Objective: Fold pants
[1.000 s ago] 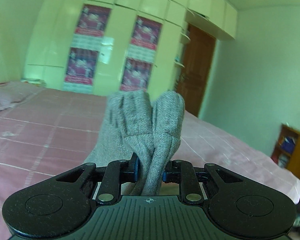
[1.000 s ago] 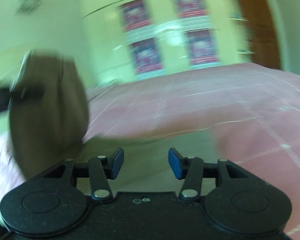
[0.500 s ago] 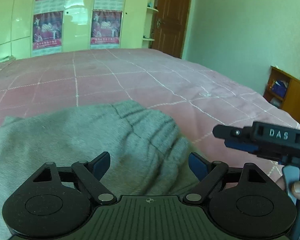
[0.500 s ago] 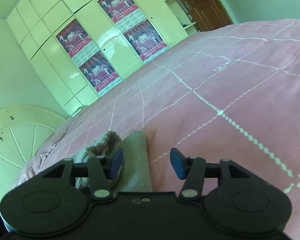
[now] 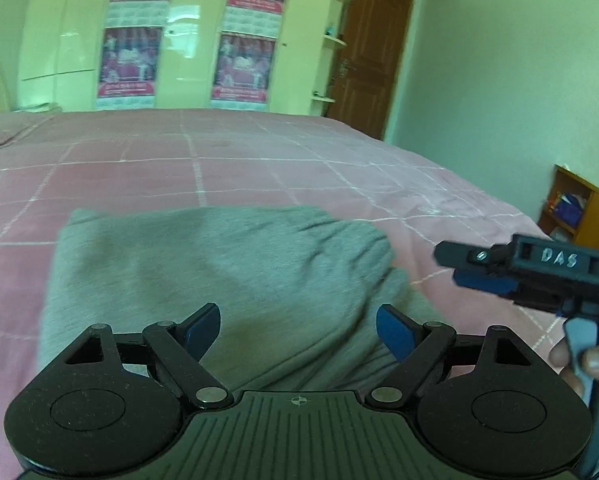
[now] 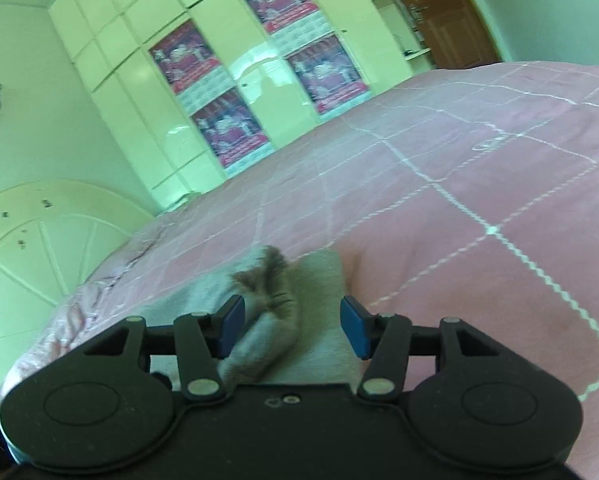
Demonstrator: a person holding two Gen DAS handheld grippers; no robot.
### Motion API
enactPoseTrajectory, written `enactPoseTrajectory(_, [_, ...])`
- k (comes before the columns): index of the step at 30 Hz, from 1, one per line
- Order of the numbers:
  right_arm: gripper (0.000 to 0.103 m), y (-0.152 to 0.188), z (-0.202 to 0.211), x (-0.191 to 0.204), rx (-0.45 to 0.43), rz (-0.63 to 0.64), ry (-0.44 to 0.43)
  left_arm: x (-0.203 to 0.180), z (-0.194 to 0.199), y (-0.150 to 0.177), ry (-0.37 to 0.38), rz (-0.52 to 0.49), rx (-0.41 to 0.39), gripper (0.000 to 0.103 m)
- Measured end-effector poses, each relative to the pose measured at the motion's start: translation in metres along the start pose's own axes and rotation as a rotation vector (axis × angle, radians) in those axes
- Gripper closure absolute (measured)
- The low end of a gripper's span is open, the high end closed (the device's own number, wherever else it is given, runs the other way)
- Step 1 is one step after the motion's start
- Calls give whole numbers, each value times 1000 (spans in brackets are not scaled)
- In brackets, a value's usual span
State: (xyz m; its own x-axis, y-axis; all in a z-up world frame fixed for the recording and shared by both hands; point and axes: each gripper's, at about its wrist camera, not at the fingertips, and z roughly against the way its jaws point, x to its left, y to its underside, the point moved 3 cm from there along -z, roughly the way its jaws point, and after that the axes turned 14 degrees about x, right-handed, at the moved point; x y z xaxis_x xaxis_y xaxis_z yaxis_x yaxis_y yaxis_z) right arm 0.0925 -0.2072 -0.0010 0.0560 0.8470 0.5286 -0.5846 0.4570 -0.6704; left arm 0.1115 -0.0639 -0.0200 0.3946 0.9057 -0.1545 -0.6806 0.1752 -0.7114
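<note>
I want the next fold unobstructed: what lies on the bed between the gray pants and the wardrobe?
Only bare pink bedspread lies between the gray pants and the wardrobe, per the left wrist view.

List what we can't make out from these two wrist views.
- Gray pants: near edge hidden behind the left gripper body, left wrist view; fold count unclear.
- Pants' left part, right wrist view: hidden by the right gripper body.
- Poster text: too small, blurred.
</note>
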Motion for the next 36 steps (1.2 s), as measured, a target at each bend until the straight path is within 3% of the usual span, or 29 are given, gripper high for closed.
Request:
enactPoseTrajectory(4, [57,-1,-16,18,92,-34,-105,41,29,17,-65,44,-38,18])
enactPoseTrajectory(9, [57,-5,-48,14,213,-186,-27,82,44,43,-133,25,11,18])
enactPoseTrajectory(11, [56,-5,-58,8,227,-261,-46,90,45,52,-120,8,35,18])
enactPoseTrajectory(15, [42,-11,-70,10,225,-297,-34,95,27,51,-143,4,86,18])
enactPoseTrajectory(16, [44,-13,-74,13,230,-285,-20,98,24,53,-156,17,94,18])
enactPoseTrajectory(19, [72,-18,-82,20,255,-225,7,109,14,47,-162,95,71,18])
enactPoseTrajectory(23, [80,-35,-72,54,209,-103,-34,135,4,55,-197,257,42,18])
enactPoseTrajectory(28, [84,-66,-26,93,46,-2,-170,129,-1,58,-240,255,30,16])
enactPoseTrajectory(30, [84,-60,-7,80,8,-22,-178,132,0,59,-211,279,12,14])
enactPoseTrajectory(32, [84,-38,-7,51,18,-62,-122,132,-1,61,-210,283,14,14])
enactPoseTrajectory(34, [83,-9,-37,-2,132,-222,-29,131,-3,62,-211,282,13,14])
enactPoseTrajectory(35, [83,4,-50,-28,191,-334,-25,132,-3,61,-216,274,15,14])
enactPoseTrajectory(36, [82,12,-51,-43,159,-399,-87,131,-4,60,-218,263,17,13])
